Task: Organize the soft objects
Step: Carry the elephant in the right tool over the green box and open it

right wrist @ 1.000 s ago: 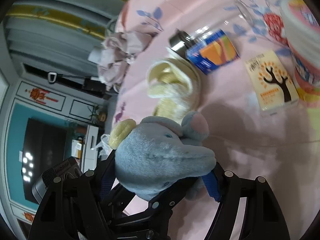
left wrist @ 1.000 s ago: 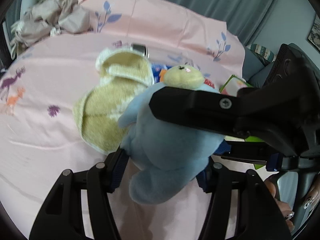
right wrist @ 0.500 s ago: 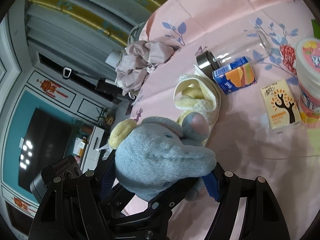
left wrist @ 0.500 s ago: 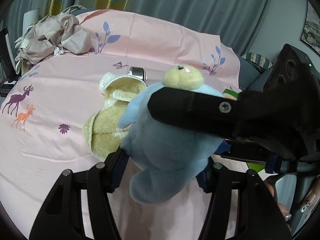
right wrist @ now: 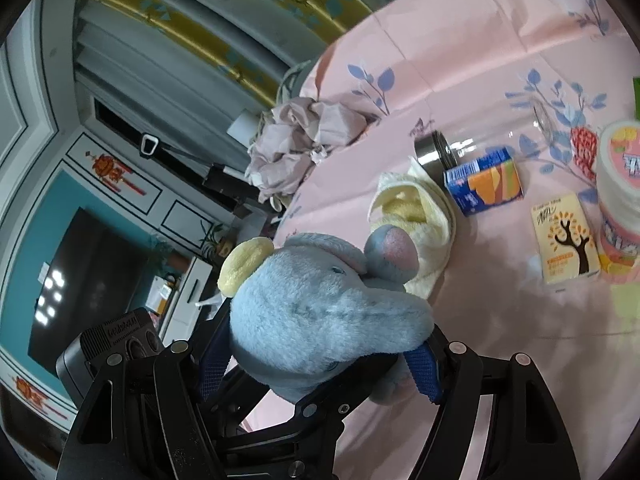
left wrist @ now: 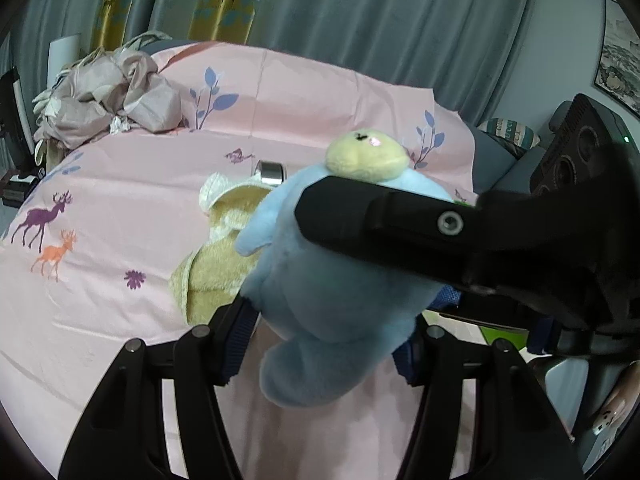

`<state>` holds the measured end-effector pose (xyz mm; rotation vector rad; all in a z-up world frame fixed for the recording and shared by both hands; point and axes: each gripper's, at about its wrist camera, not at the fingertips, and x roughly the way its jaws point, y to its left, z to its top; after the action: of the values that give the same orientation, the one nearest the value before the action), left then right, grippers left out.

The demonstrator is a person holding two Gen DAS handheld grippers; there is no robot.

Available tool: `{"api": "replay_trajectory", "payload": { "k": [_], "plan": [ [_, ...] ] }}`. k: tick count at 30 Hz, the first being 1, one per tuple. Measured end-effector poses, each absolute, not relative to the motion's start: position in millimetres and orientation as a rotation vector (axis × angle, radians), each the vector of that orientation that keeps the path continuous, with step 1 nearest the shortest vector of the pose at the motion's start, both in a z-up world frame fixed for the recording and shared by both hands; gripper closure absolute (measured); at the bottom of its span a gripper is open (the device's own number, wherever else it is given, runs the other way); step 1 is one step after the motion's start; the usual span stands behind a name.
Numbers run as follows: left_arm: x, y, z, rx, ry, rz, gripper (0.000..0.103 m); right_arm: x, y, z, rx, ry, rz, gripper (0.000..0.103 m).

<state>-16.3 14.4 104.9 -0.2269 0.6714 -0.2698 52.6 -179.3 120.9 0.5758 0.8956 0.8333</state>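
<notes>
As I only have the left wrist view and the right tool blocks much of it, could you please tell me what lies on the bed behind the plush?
Observer: A blue-and-orange carton lies beside the towel.
Operator: Thank you. Is there anything past it?
Observer: Yes, a yellow pack with a tree print lies flat, next to a pink tub.
Operator: And does the right tool grip the plush on both sides?
Observer: It does. The right tool has both blue pads pressed against the plush.
</notes>
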Motion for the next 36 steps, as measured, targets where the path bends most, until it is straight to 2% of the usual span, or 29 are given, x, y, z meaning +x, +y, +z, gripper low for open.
{"api": "replay_trajectory", "payload": {
  "k": [7, 14, 24, 30, 36],
  "plan": [
    [-14, -13, 141, -0.19, 0.59, -0.299, 0.046, 51, -208, 154, 0.582, 0.786, 0.832, 0.027],
    [-7, -84, 173, -0.118, 0.537, -0.396, 0.046, 47, -277, 179, 0.646, 0.684, 0.748, 0.027],
    [24, -175, 200, -0.087, 0.588, -0.543, 0.046, 54, -372, 206, 0.704, 0.601, 0.553, 0.027],
    [56, -223, 196, -0.046, 0.641, -0.566, 0.046, 80, -423, 193, 0.803, 0.596, 0.5, 0.027],
    [85, -259, 164, -0.004, 0.76, -0.586, 0.046, 102, -459, 151, 0.922, 0.639, 0.426, 0.027]
  ]
}}
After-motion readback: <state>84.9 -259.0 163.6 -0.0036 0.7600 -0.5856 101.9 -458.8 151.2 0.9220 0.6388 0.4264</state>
